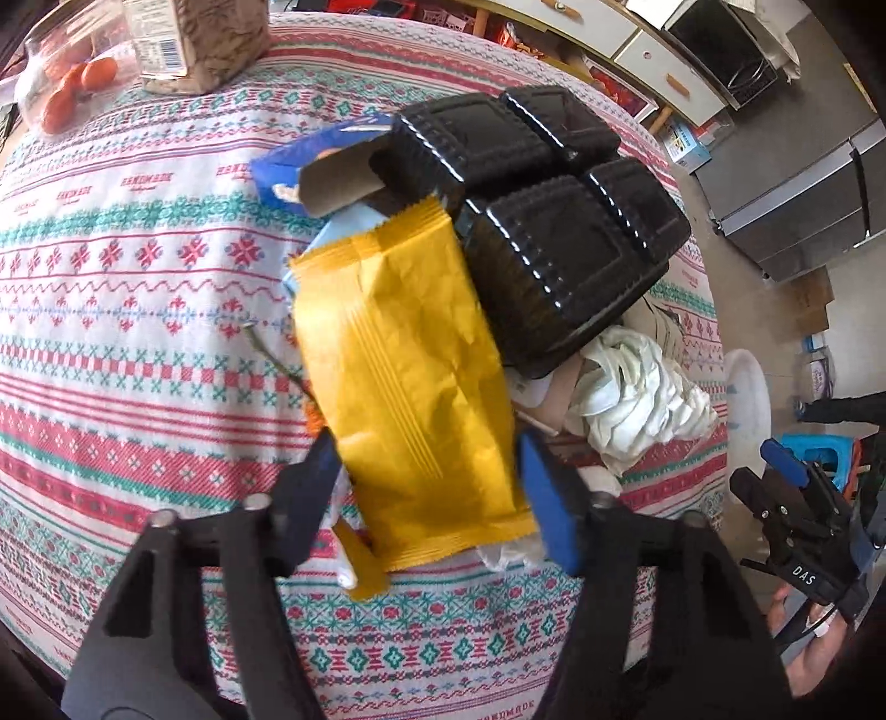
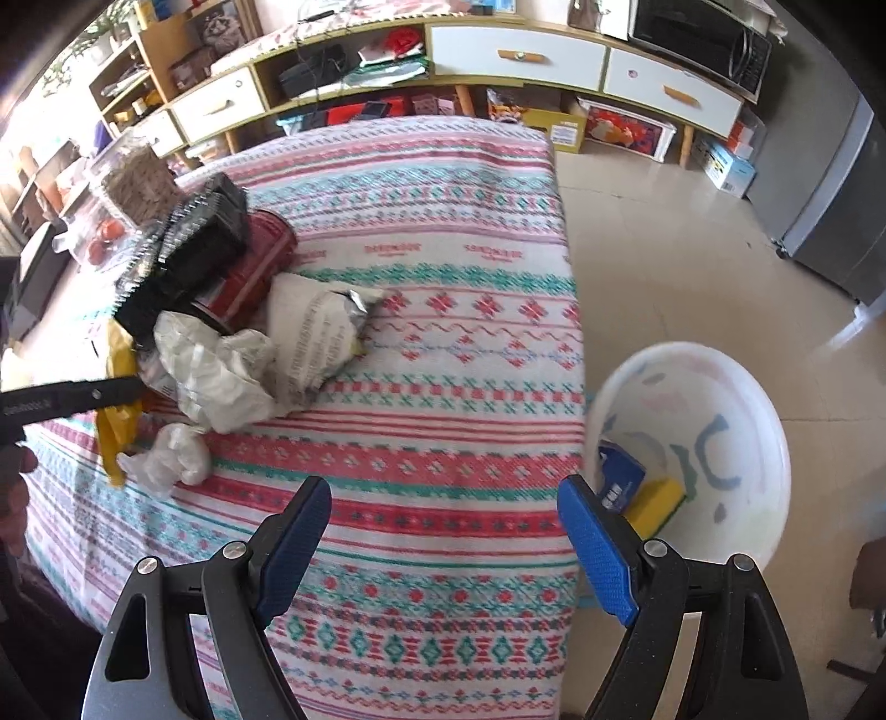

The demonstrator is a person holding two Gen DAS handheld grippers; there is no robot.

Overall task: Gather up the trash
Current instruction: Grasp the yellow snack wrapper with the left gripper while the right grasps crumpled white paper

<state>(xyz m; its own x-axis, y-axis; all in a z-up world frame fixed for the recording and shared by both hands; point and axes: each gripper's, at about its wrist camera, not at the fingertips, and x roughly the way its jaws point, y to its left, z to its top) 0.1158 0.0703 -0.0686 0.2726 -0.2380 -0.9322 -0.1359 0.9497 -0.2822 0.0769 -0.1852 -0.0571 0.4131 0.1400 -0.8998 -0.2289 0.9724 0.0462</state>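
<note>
A pile of trash lies on the patterned tablecloth [image 1: 138,310]. A long yellow wrapper [image 1: 410,376] rests on top of it, and my left gripper [image 1: 426,459] is shut on it, its pads against both long edges. Behind the wrapper are an upturned black compartment tray [image 1: 542,194], a cardboard tube [image 1: 338,177], a blue box [image 1: 293,160] and crumpled white paper [image 1: 637,387]. My right gripper [image 2: 443,498] stands open and empty over the table's near corner. On the floor beside it, a white basin [image 2: 736,387] holds a blue carton [image 2: 620,476] and a yellow piece [image 2: 659,504].
The right wrist view also shows a red tin [image 2: 260,260], a printed foil bag [image 2: 321,327] and a small plastic wad [image 2: 166,459] in the pile. Oranges in a clear tub [image 1: 66,83] and a grain bag [image 1: 194,39] stand at the table's far side. Cabinets [image 2: 515,55] line the wall.
</note>
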